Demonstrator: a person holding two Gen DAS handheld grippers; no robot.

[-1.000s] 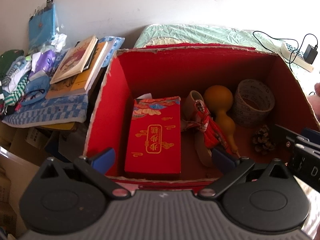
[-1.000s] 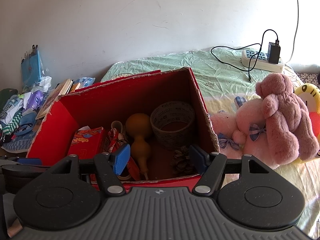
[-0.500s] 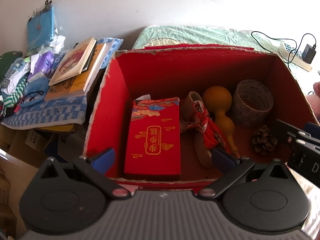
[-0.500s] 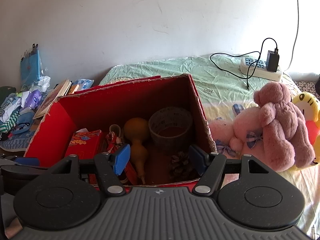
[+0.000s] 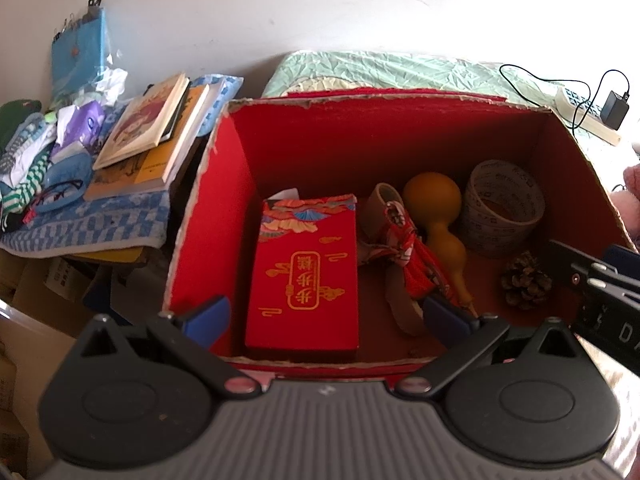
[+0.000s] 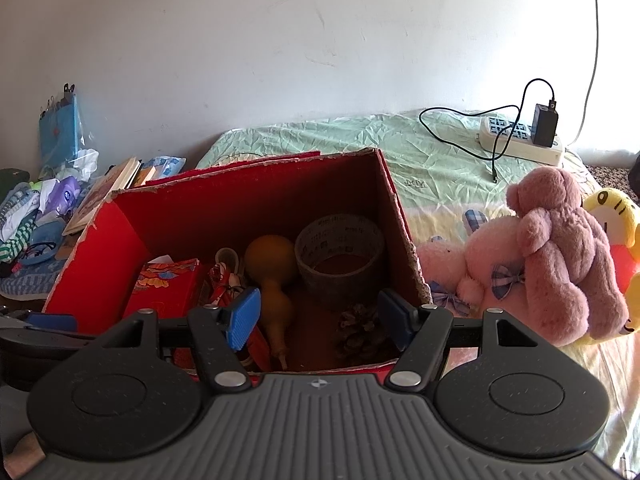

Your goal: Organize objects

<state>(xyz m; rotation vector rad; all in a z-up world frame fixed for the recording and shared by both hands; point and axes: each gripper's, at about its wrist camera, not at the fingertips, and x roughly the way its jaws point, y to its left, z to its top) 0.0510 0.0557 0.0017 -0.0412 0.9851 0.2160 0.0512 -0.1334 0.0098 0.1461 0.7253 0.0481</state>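
Observation:
An open red cardboard box (image 5: 208, 216) (image 6: 394, 196) stands on the bed. Inside lie a red gift packet (image 5: 306, 276) (image 6: 164, 284), a red-patterned shoe (image 5: 404, 248), an orange gourd (image 5: 434, 204) (image 6: 270, 264), a roll of tape (image 5: 502, 208) (image 6: 340, 248) and a pine cone (image 5: 526, 282) (image 6: 360, 328). My left gripper (image 5: 324, 316) is open and empty, held over the box's near edge. My right gripper (image 6: 320, 316) is open and empty too, above the near right corner; it shows at the right in the left wrist view (image 5: 600, 284).
Pink plush toys (image 6: 548, 252) and a yellow one (image 6: 618, 216) lie on the bed right of the box. A power strip with charger (image 6: 524, 136) sits by the wall. Left of the box are stacked books (image 5: 156, 136), a blue checked cloth (image 5: 96, 224) and clothes (image 5: 36, 160).
Both views have drifted slightly; the right wrist view has pulled back and up a little from the box. Both grippers stay open and nothing in the box has moved.

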